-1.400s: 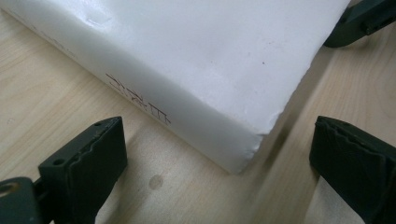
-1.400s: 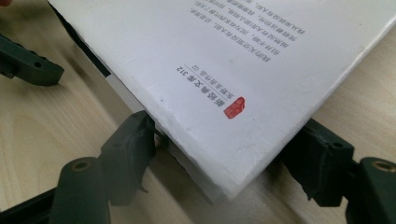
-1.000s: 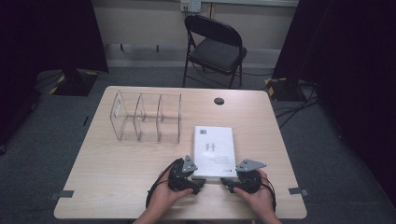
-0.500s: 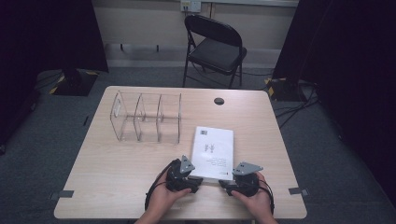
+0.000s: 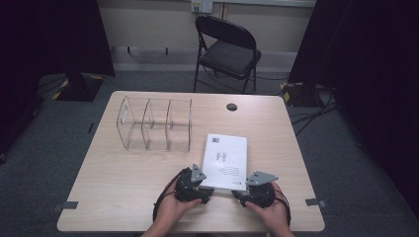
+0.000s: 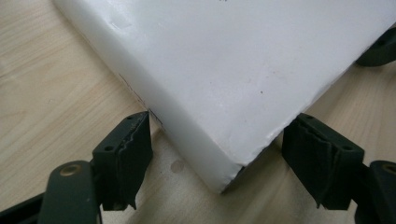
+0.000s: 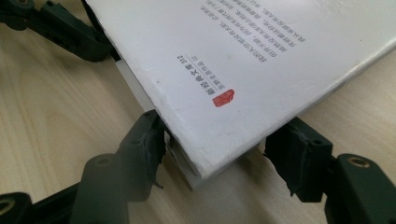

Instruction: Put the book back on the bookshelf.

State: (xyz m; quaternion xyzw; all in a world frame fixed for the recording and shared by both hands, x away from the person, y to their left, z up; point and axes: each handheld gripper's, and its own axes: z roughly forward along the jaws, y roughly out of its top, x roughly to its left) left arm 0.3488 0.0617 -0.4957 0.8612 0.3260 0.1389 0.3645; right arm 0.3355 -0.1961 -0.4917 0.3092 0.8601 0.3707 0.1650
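This looks like a recording room or lab, not a home. A small wooden table stands alone on grey carpet, with black curtains on both sides. A black folding chair waits by the bare wall, cables lie on the floor, and tape marks are stuck by the table.

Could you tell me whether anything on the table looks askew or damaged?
The white book lies slightly skewed to the table edge, and its near corner looks scuffed, the cover edge rough. The clear organizer stands upright.
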